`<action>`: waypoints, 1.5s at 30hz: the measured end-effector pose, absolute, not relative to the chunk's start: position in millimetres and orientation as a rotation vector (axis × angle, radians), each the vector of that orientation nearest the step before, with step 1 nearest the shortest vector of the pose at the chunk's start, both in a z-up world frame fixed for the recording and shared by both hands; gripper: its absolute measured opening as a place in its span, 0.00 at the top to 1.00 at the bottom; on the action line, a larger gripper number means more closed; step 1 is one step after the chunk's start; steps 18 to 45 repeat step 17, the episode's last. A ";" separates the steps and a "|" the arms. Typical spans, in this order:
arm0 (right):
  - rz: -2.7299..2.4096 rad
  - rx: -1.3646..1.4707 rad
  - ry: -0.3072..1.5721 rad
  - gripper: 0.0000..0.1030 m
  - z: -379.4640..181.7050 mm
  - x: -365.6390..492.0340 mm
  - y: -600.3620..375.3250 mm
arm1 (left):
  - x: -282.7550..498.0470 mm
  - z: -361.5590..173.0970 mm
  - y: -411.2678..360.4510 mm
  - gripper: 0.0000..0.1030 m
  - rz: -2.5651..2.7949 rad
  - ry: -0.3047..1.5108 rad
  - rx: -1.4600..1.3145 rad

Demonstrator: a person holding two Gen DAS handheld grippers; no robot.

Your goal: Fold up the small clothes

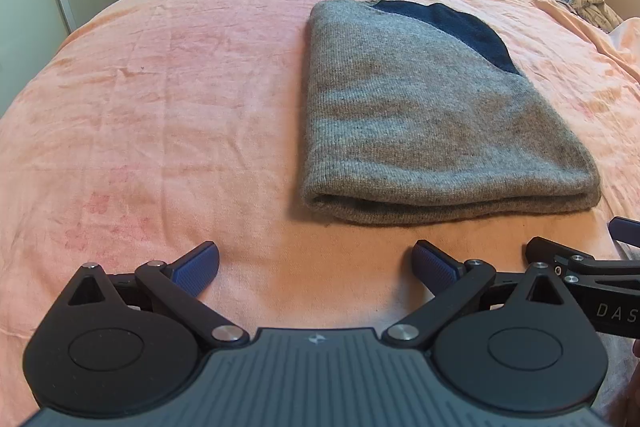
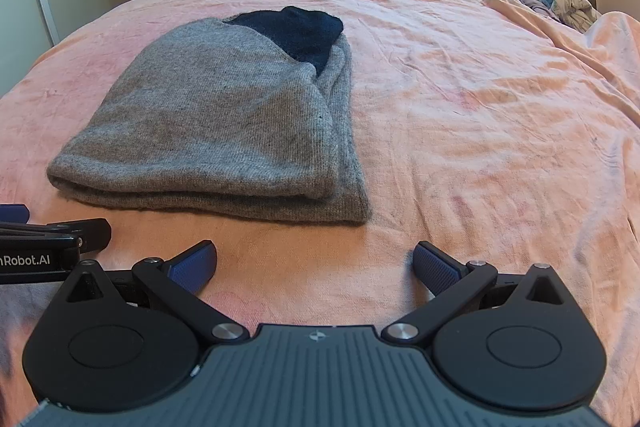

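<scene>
Hovering w/ left gripper (image 1: 316, 267) & right gripper (image 2: 316, 265) both spread wide, empty, near folded grey knit garment w/ dark navy patch (image 2: 224, 123) lying on pink bedsheet (image 2: 480, 131). Looking done w/ this fold; next prob. fetching another piece.

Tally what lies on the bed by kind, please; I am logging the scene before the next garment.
Folded grey garment with a dark blue patch: 1
Open handheld tools, left tool and right tool: 2
Heap of mixed clothes by the headboard, pieces too jumbled to count: 1
Total: 4
</scene>
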State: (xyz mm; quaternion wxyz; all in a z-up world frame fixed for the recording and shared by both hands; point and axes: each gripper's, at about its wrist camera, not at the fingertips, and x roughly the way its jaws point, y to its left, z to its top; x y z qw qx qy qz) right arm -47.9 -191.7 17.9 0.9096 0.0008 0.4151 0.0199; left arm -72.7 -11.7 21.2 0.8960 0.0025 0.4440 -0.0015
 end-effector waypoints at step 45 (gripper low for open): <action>-0.054 0.204 0.746 0.00 47.5 -34.0 -279.5 | -71.1 48.1 48.0 0.00 0.045 0.821 -0.037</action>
